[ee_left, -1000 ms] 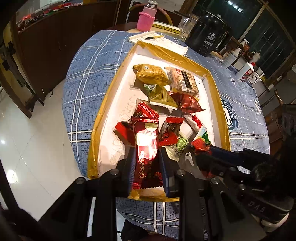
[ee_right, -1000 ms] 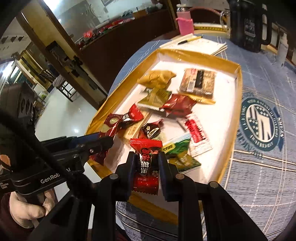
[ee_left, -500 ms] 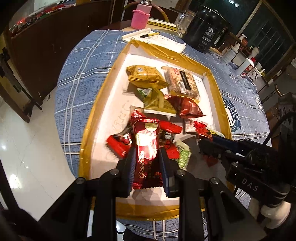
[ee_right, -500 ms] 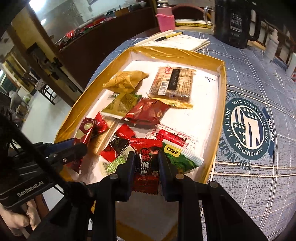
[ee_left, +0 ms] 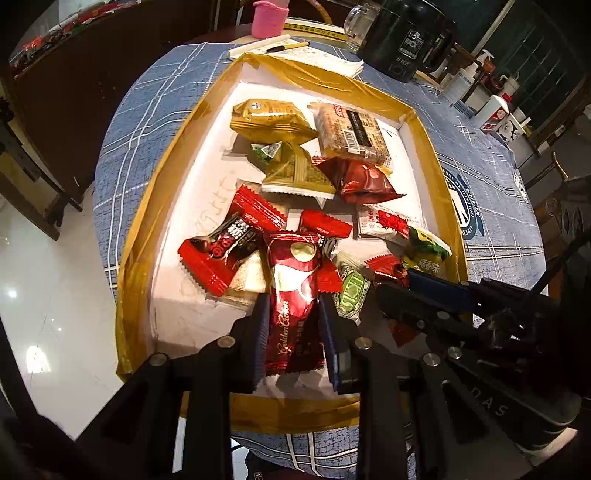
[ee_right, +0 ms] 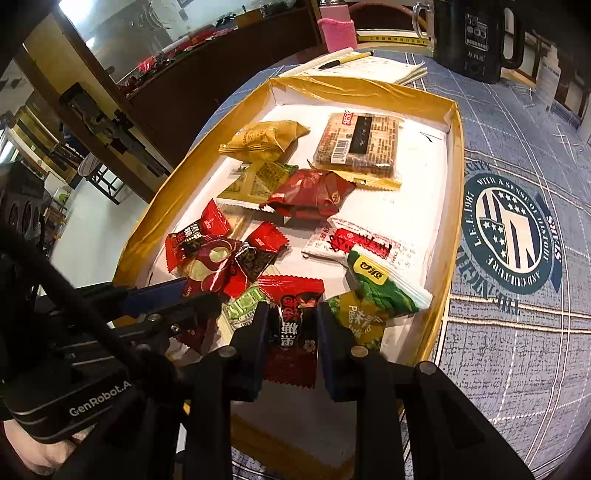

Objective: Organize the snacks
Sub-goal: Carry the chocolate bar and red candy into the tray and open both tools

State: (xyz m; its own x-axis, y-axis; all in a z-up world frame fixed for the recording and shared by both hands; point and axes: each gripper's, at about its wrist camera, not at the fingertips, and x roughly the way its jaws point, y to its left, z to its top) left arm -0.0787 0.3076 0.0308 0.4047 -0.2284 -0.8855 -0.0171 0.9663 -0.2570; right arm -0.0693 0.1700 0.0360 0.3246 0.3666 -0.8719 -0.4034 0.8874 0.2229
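A white tray with a gold-taped rim (ee_left: 162, 192) (ee_right: 456, 155) lies on the blue checked tablecloth and holds several wrapped snacks. My left gripper (ee_left: 291, 310) is shut on a dark red "Golden" packet (ee_left: 291, 295), low over the tray's near end. My right gripper (ee_right: 290, 314) is shut on a red candy wrapper with black print (ee_right: 291, 317), just to the right of it. In the left wrist view the right gripper (ee_left: 402, 284) shows beside the pile. Gold (ee_left: 269, 118), brown (ee_left: 354, 129) and dark red (ee_left: 362, 181) packets lie farther back.
Beyond the tray are papers with a pen (ee_left: 295, 48), a pink cup (ee_left: 269, 18), a glass mug (ee_left: 356, 22) and a black kettle (ee_left: 406, 37). Bottles (ee_left: 495, 114) stand at the right. A round blue emblem (ee_right: 513, 229) marks the cloth. The table edge drops to a white floor on the left.
Both grippers have come lower and closer over the tray's near end, each keeping its packet. The snack pile looks larger and nearer in both views.
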